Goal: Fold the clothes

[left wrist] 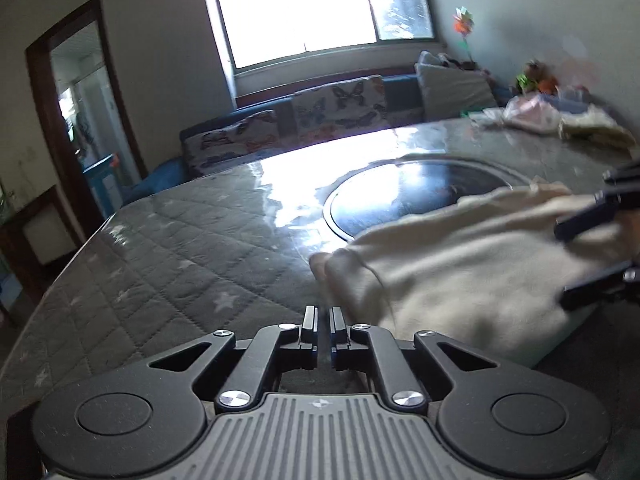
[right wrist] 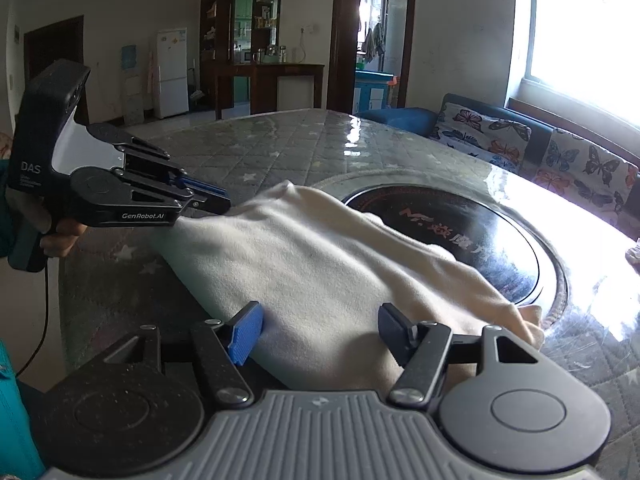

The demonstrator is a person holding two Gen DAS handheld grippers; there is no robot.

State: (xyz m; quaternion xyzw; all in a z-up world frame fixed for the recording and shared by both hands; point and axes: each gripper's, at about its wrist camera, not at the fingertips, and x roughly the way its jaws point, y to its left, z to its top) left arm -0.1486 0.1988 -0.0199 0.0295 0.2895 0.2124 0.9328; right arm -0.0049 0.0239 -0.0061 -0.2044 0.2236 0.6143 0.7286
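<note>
A cream garment (right wrist: pixel 320 264) lies folded on the quilted grey table (right wrist: pixel 248 152), partly over a round black glass hotplate (right wrist: pixel 460 232). It also shows in the left wrist view (left wrist: pixel 460 264). My left gripper (left wrist: pixel 323 320) is shut, its jaws nearly touching, at the garment's near corner; in the right wrist view (right wrist: pixel 224 204) its tips sit at the cloth's edge, and whether cloth is pinched between them is unclear. My right gripper (right wrist: pixel 320 328) is open, its fingers (right wrist: pixel 246 330) spread over the near edge of the garment. It shows at the right in the left wrist view (left wrist: pixel 568 264).
A pile of other clothes (left wrist: pixel 560 116) lies at the table's far right corner. A butterfly-patterned sofa (left wrist: pixel 320 112) runs under the window behind the table. The table's edge (left wrist: pixel 80 256) drops off at the left. A doorway (left wrist: pixel 76 120) is at the left.
</note>
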